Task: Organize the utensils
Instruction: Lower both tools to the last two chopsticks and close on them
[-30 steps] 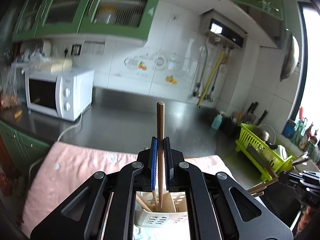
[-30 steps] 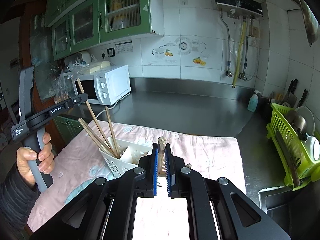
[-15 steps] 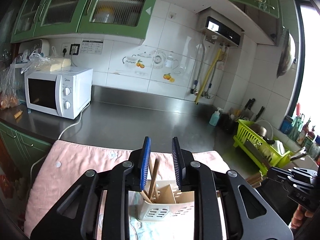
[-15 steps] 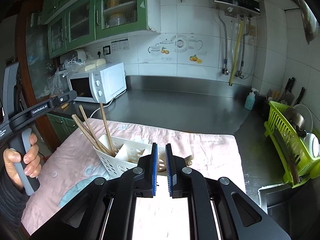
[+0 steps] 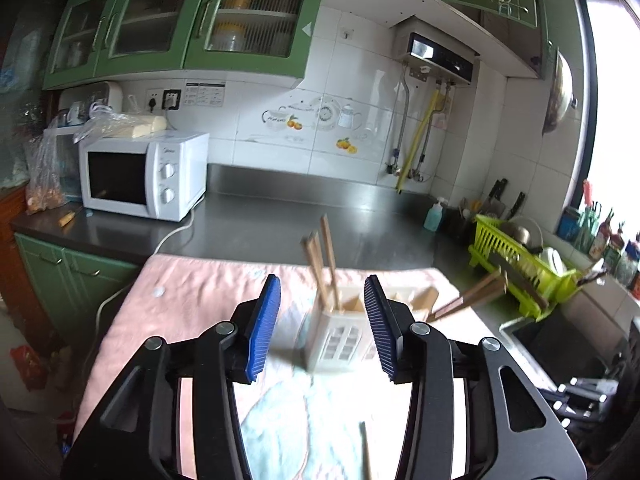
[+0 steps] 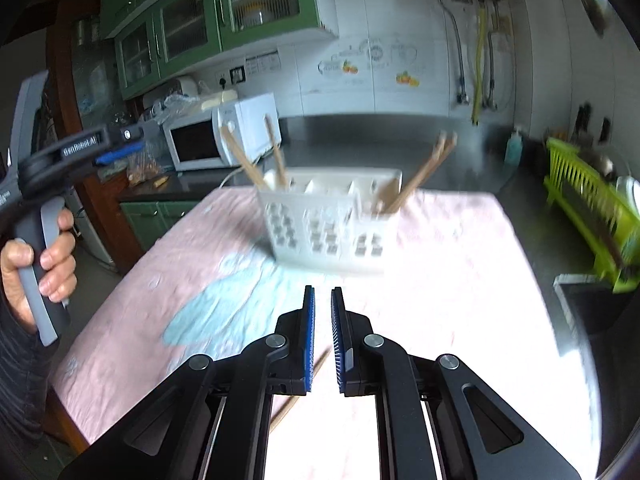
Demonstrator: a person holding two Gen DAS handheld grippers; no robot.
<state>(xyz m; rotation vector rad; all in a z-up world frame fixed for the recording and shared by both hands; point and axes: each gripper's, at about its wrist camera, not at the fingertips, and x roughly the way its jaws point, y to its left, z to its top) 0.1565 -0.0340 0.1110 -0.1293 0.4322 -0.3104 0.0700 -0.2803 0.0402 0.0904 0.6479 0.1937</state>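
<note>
My left gripper [image 5: 322, 284] has its jaws opening, with nothing pressed between the blue pads. Beyond them stands a white slotted utensil caddy [image 5: 340, 332] on a pink cloth [image 5: 192, 292]. Wooden chopsticks [image 5: 326, 264] stand in its near end and more chopsticks [image 5: 468, 296] lean out of its right end. My right gripper [image 6: 322, 292] is shut and empty, low over the cloth in front of the caddy [image 6: 332, 224]. A loose chopstick [image 6: 304, 388] lies on the cloth under it. A hand [image 6: 44, 256] holds the left gripper [image 6: 116, 156] at the left.
A white microwave [image 5: 144, 176] sits on the steel counter at back left. At the right are a green dish rack [image 5: 516, 256], a soap bottle [image 5: 434, 214] and a sink [image 5: 560, 344]. The cloth's front edge drops off toward green cabinets [image 6: 160, 220].
The left gripper let go of its chopstick into the caddy, opened and pulled back. The right gripper dropped its chopstick into the caddy's right end, then sank and backed off toward the cloth.
</note>
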